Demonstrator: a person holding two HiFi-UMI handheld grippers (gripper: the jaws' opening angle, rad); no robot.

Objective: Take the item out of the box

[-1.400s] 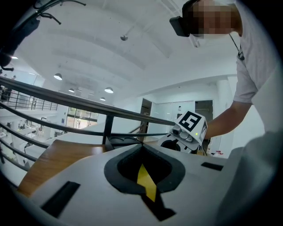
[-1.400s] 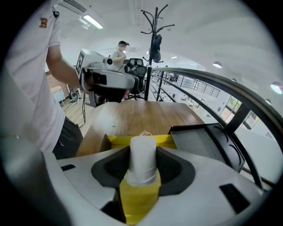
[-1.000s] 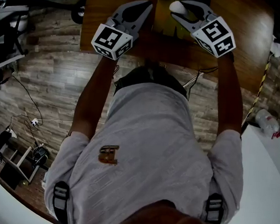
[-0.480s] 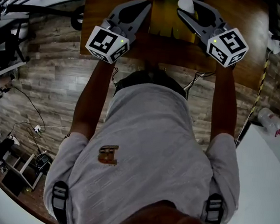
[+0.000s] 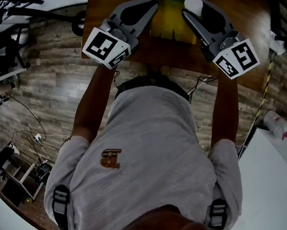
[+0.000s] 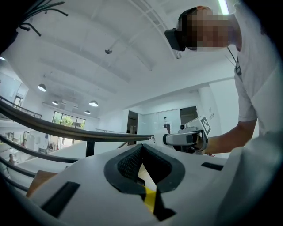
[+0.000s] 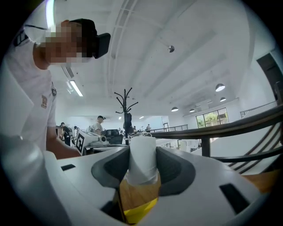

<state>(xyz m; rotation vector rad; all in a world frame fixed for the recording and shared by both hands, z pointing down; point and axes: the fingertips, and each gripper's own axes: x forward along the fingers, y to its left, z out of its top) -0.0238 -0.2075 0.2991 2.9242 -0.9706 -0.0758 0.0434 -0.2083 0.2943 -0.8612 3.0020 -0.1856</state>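
A yellow box (image 5: 173, 20) stands on the brown wooden table (image 5: 260, 27), between my two grippers. My right gripper (image 5: 194, 6) is shut on a white cylinder-shaped item (image 5: 193, 3), held above the box's right side. In the right gripper view the white item (image 7: 142, 163) stands upright between the dark pads (image 7: 174, 170), with the yellow box (image 7: 139, 212) and table far below. My left gripper (image 5: 152, 5) hovers over the box's left edge; its fingertips (image 6: 140, 147) meet with nothing between them, so it is shut and empty.
The table's near edge (image 5: 154, 57) lies just ahead of the person's body. Plank floor (image 5: 40, 87) with cables spreads to the left. A white surface with a bottle (image 5: 276, 125) sits at the right. A coat stand (image 7: 126, 106) and railing (image 7: 239, 126) are in the background.
Both grippers have risen toward the head camera. The right one has carried the white item up with it and swung its marker cube outward to the right.
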